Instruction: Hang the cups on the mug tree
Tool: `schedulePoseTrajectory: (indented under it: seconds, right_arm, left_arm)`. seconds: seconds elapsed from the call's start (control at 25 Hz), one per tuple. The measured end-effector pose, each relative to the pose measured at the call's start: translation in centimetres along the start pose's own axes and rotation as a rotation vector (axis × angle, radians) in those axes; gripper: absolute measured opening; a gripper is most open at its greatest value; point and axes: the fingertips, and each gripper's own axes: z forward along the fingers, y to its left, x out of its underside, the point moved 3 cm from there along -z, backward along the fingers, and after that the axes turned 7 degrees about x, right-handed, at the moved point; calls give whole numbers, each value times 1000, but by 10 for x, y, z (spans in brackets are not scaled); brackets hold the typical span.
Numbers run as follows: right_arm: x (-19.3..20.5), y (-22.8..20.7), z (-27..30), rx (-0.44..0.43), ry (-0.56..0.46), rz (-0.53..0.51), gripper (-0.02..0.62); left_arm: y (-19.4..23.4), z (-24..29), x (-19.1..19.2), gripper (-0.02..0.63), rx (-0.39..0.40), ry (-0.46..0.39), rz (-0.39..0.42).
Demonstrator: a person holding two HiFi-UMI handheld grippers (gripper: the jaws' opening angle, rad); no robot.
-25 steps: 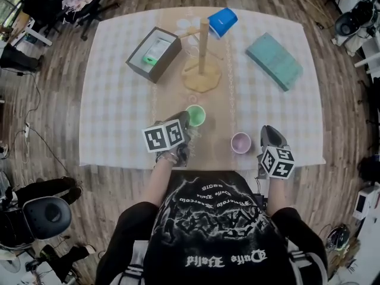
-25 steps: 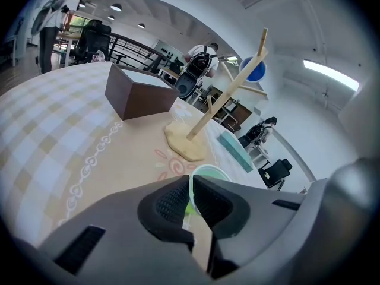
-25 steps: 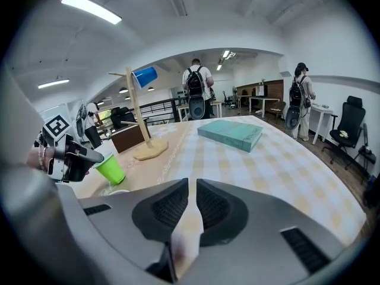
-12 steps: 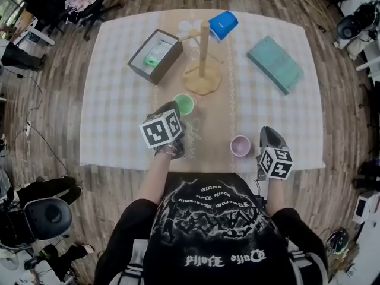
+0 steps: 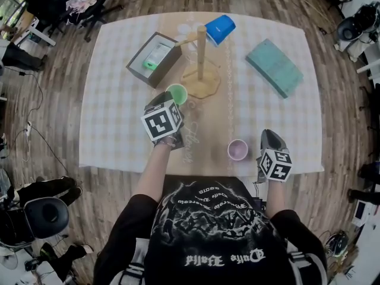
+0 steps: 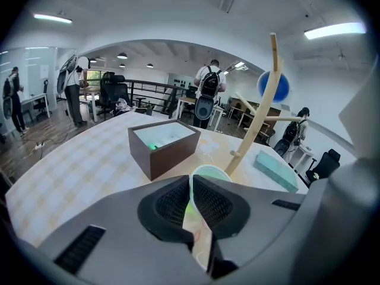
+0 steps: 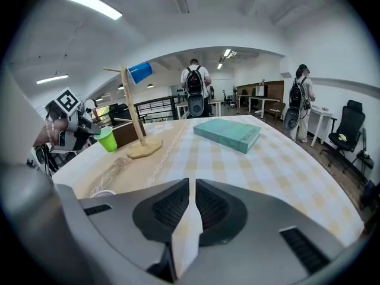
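The left hand-held gripper [image 6: 191, 180] pinches the wall of the green cup [image 5: 176, 93], one pad inside the rim and the other outside, with the cup's mouth facing up. In the head view this cup sits just beside the near-left edge of the mug tree [image 5: 202, 58], close to its wooden base, and the right gripper view shows it raised off the table [image 5: 119, 117] and slightly tilted. A blue cup [image 5: 220, 28] already hangs on a branch near the top of the tree, on its right side, tipped on its side. The pink cup [image 5: 238, 149] stands upright on the table near the front edge, well apart from the tree and just to the left of the right hand-held gripper [image 7: 192, 186]. That gripper's jaws are all but pressed together, only a thin slit between the pads and nothing in it, and it hangs low over the table's front right corner. A brown open box [image 5: 142, 64] with something green inside lies left of the tree, near the green cup. A teal book [image 5: 274, 64] lies flat on the checked cloth to the right, well apart from all the cups. In the background of both gripper views, people with backpacks stand among desks and chairs
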Motion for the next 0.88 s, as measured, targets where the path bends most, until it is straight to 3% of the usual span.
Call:
schedulePoseTrajectory:
  seconds: [0.36, 0.68, 0.88]
  right_arm:
    - [-3, -3, 7, -3, 7, -17, 41]
    - [1, -7, 12, -2, 12, -9, 40]
    - [2, -2, 13, -9, 20, -26, 40]
  left_arm:
    - [-14, 6, -31, 37, -58, -56, 112]
    - [-22, 6, -33, 37, -90, -100, 150]
    - [-29, 5, -35, 38, -118, -129, 232]
